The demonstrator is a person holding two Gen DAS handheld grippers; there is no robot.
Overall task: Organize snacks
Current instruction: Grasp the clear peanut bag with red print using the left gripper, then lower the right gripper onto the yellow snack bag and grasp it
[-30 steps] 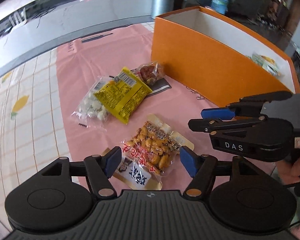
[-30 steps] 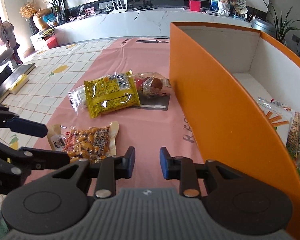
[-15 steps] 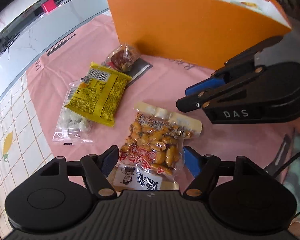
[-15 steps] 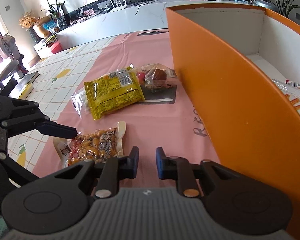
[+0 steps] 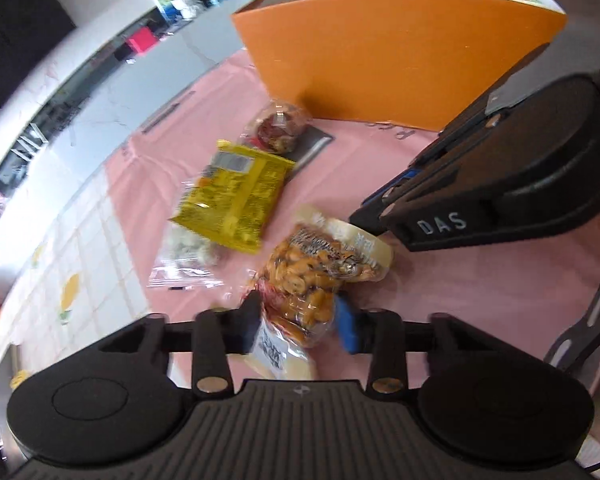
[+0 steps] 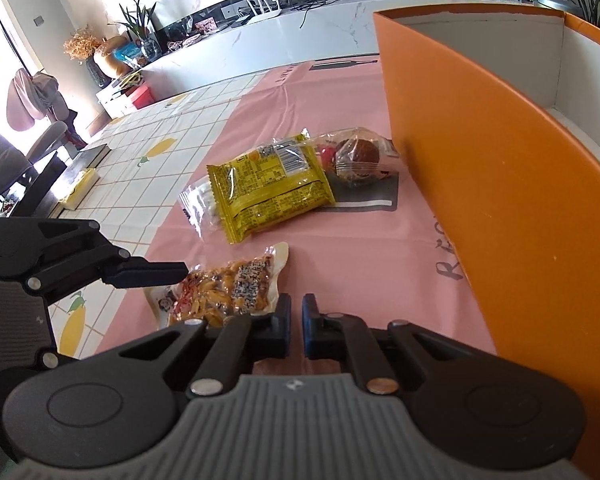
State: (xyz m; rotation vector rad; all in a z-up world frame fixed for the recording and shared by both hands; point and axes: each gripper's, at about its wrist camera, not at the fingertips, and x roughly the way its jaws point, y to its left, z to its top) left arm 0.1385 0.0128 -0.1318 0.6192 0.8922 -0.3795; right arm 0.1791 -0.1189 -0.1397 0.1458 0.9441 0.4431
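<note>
Peanut pack (image 5: 320,276) lies on pink worktop (image 5: 480,288), near end between left gripper (image 5: 300,326) pads; jaws closing, both pads at its sides. Right gripper (image 6: 296,330) closed, nothing held, just beside pack's far end. Yellow packet (image 6: 272,188), clear pouch (image 6: 198,206), wrapped cake (image 6: 356,156) lie beyond. Orange box (image 6: 500,184) stands at right.

Orange box (image 6: 500,184), yellow packet (image 6: 272,188), pink cloth (image 6: 340,92), blue-padded fingers (image 5: 346,330) on golden peanut bag (image 5: 316,272)
</note>
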